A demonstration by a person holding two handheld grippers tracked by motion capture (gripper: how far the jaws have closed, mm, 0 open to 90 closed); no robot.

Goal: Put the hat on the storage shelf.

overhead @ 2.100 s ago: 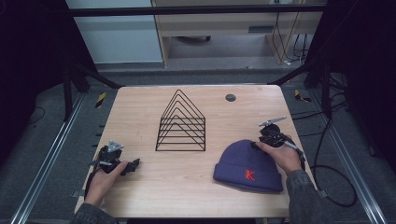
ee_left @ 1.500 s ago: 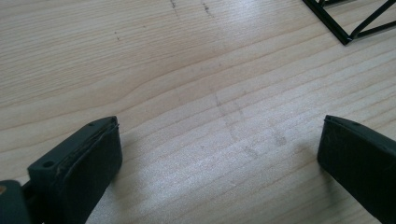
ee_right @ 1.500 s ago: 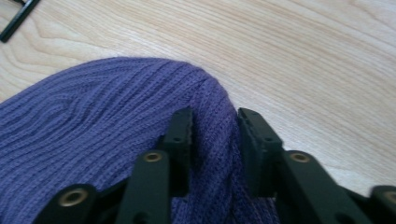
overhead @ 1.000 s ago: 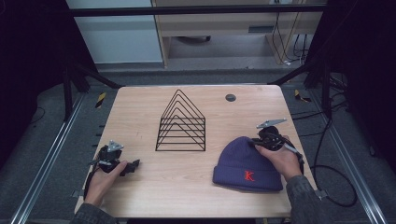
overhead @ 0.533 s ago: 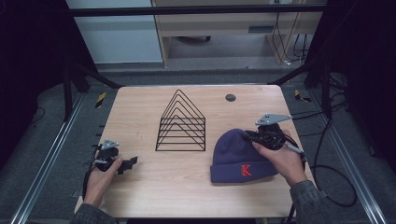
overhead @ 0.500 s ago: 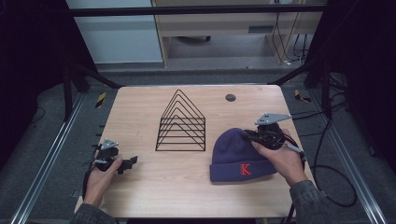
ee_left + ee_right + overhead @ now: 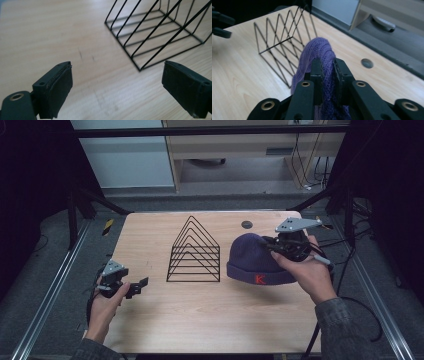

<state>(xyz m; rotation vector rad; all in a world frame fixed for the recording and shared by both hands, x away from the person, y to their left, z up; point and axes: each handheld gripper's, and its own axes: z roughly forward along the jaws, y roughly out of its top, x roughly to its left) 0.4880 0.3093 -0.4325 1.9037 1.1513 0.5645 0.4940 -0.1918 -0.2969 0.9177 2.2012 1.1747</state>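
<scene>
A purple knit hat [image 7: 255, 260] with a red letter on its cuff hangs just above the table, right of a black wire rack [image 7: 195, 252]. My right gripper [image 7: 272, 247] is shut on the hat's crown; in the right gripper view a fold of the knit [image 7: 319, 50] is pinched between the pads, with the rack [image 7: 279, 45] beyond. My left gripper [image 7: 142, 284] hovers over the table's left side, pointing toward the rack. It is open; its jaws have just been closing a little, with nothing between them [image 7: 117, 82] but bare wood and the rack's corner [image 7: 155, 32].
The wooden table [image 7: 200, 320] has a round dark hole [image 7: 246, 224] near its back edge, behind the hat. Metal rails run along both sides of the table. Cables hang off the right side.
The right gripper has lifted the hat off the table and carried it back and slightly left, nearer the rack. The left gripper has risen a little above the tabletop.
</scene>
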